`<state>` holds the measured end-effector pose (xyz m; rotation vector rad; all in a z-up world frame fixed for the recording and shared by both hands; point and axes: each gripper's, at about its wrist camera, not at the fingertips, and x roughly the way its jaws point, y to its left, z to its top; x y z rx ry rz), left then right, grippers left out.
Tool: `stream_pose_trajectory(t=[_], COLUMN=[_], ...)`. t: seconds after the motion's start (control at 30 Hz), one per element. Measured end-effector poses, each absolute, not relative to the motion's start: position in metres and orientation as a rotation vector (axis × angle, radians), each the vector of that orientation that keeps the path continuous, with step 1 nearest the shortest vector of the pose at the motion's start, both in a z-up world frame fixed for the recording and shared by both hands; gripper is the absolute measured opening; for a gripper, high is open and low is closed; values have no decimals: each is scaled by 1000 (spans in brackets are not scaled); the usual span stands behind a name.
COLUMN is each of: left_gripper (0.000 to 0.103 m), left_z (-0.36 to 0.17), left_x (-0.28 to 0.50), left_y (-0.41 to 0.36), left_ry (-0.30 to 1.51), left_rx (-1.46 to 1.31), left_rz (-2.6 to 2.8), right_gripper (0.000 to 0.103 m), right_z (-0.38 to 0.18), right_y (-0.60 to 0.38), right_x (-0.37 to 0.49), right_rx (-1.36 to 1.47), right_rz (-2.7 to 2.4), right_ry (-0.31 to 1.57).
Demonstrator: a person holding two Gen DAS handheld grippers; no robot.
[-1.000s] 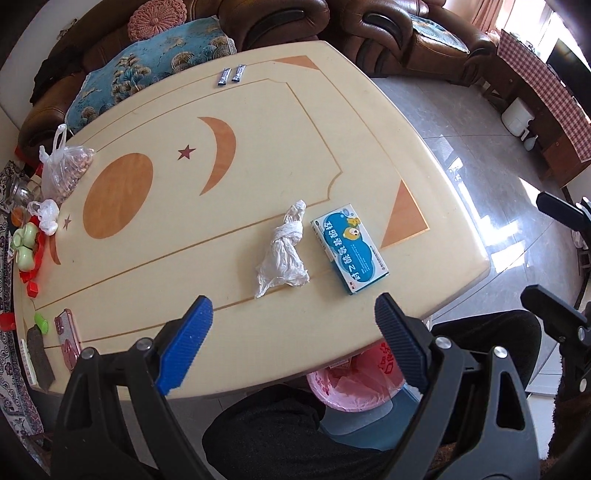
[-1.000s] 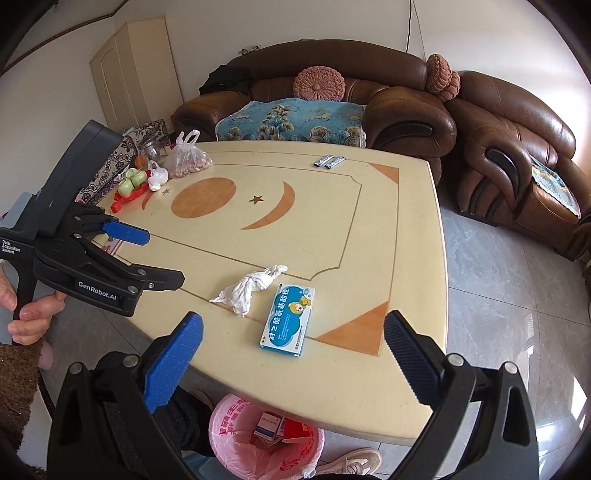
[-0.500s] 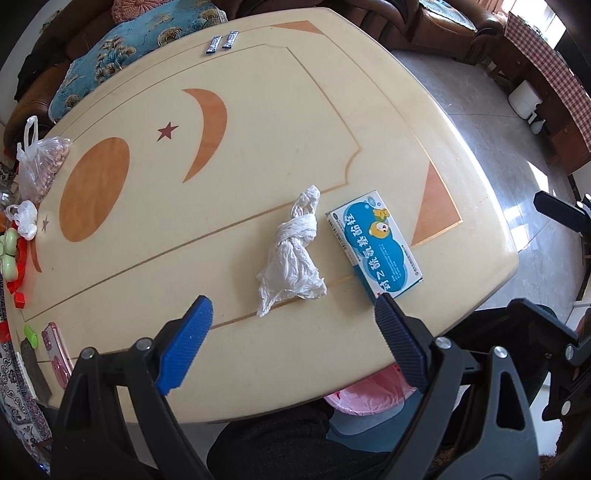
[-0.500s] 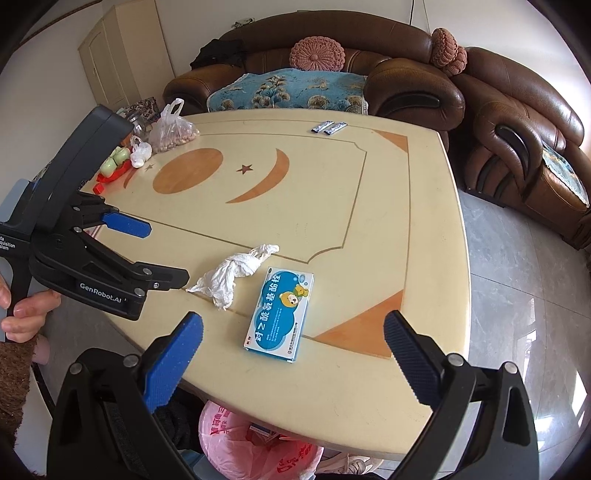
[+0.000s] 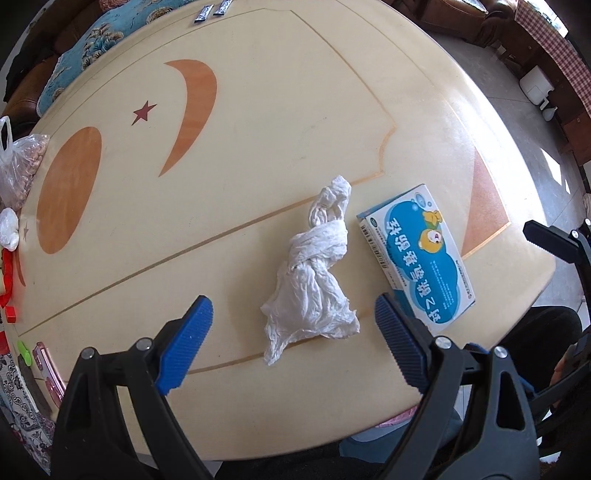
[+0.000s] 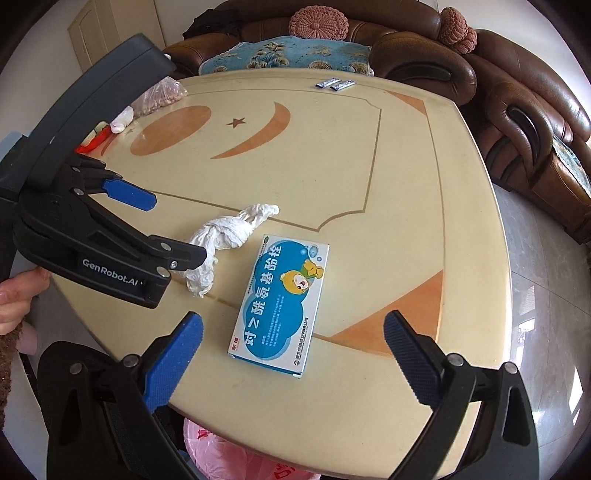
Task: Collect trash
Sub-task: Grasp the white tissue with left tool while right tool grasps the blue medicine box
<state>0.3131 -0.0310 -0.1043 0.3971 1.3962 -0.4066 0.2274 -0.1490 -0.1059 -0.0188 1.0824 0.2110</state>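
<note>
A crumpled white tissue (image 5: pixel 314 273) lies on the cream table (image 5: pixel 258 147) near its front edge, with a blue and white medicine box (image 5: pixel 417 254) just to its right. My left gripper (image 5: pixel 293 332) is open, its jaws on either side of the tissue's near end, just above the table. My right gripper (image 6: pixel 291 350) is open and hovers over the near end of the box (image 6: pixel 282 299). The tissue (image 6: pixel 225 240) and the left gripper (image 6: pixel 159 229) also show in the right wrist view. A pink-lined trash bin (image 6: pixel 236 458) sits below the table edge.
Two small grey sachets (image 5: pixel 212 10) lie at the table's far edge. A plastic bag of nuts (image 5: pixel 18 166), red and white items (image 5: pixel 7 251) and a pink phone (image 5: pixel 46 365) sit at the left edge. Brown sofas (image 6: pixel 517 110) stand behind and right.
Both grippers have moved forward and down toward the table. The left now straddles the tissue and the right is over the box. Neither item has moved.
</note>
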Motion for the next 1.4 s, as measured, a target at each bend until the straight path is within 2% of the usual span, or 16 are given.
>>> stream_pose_trajectory(t=[0.47,0.63,0.77,0.83,0.9,1.0,1.07,1.13,1.4], left_gripper=[87,87,79,77,72,52,31,22,20], left_z=[-138,-146,-150,-149,-147,-144,-141,-140,-112], left_x=[330,336,340,339,336,333,331,327,302], left_y=[-41,-44,-46,-49,-53,-55,-53,-51,-34], left_ry=[1420,1430,1429,1428,1426,1420,1426,1433,1318], left_rx=[424,413,423,421,418,414,408,396,343], left_rz=[-439,-456,-462,-465,-460,-456,-446,-441,-374], right_gripper=[96,96,92,82,60,60,60,60,60], right_z=[-163,-167,-169,-166,-161,-160,-160,-157,-119], right_y=[-147,-136,-134,-136,-136,-137,-141,-144,-150], right_x=[248,244,241,239,239,241,241,239,220], right_rx=[55,-32,-49,-46,-47,-40,-25,-9,-42], right_rz=[165,126,111,113,117,130,140,145,118], right_ry=[1145,1104,1069,1048,1034,1040,1044,1045,948])
